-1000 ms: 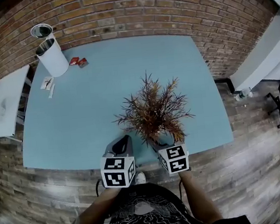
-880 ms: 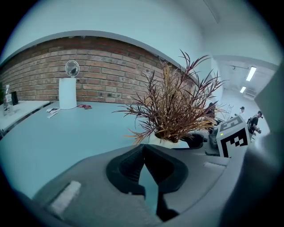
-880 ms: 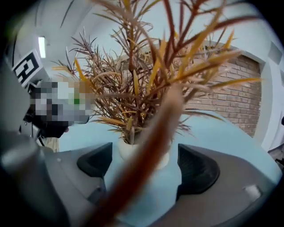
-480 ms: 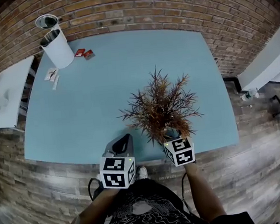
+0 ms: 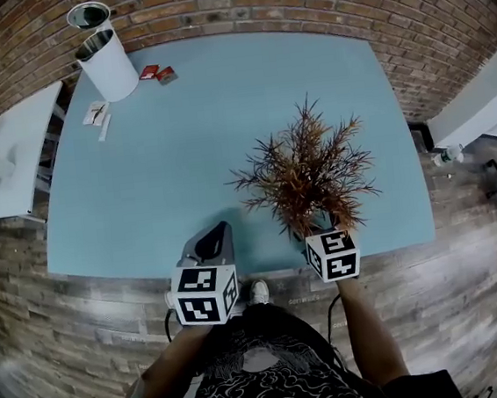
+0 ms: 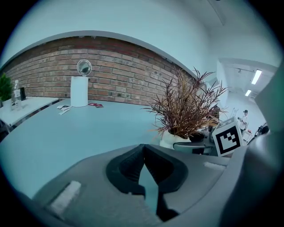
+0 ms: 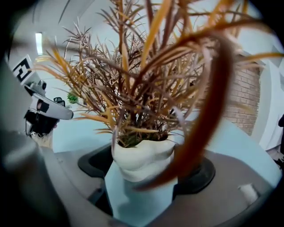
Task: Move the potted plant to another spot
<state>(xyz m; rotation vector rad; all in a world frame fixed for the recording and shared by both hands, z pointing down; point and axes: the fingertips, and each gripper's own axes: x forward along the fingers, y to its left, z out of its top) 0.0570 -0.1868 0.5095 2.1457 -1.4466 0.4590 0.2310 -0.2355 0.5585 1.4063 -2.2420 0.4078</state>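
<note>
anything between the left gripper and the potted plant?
Nothing. Head view shows only bare blue table between the left gripper and the potted plant; the left gripper view agrees.

The right gripper (image 7: 144,175) has its dark fingers (image 7: 94,165) pressed against both sides of the potted plant (image 7: 142,157), whose white pot stands upright between them. Orange-brown spiky leaves (image 7: 146,80) fan up and out from the pot and fill most of the view; one blurred blade curves down just right of the pot. Left of the pot, across the pale blue surface (image 7: 77,133), is the left gripper (image 7: 55,111) with its marker cube. Far right of the pot is a brick wall (image 7: 242,91).
</note>
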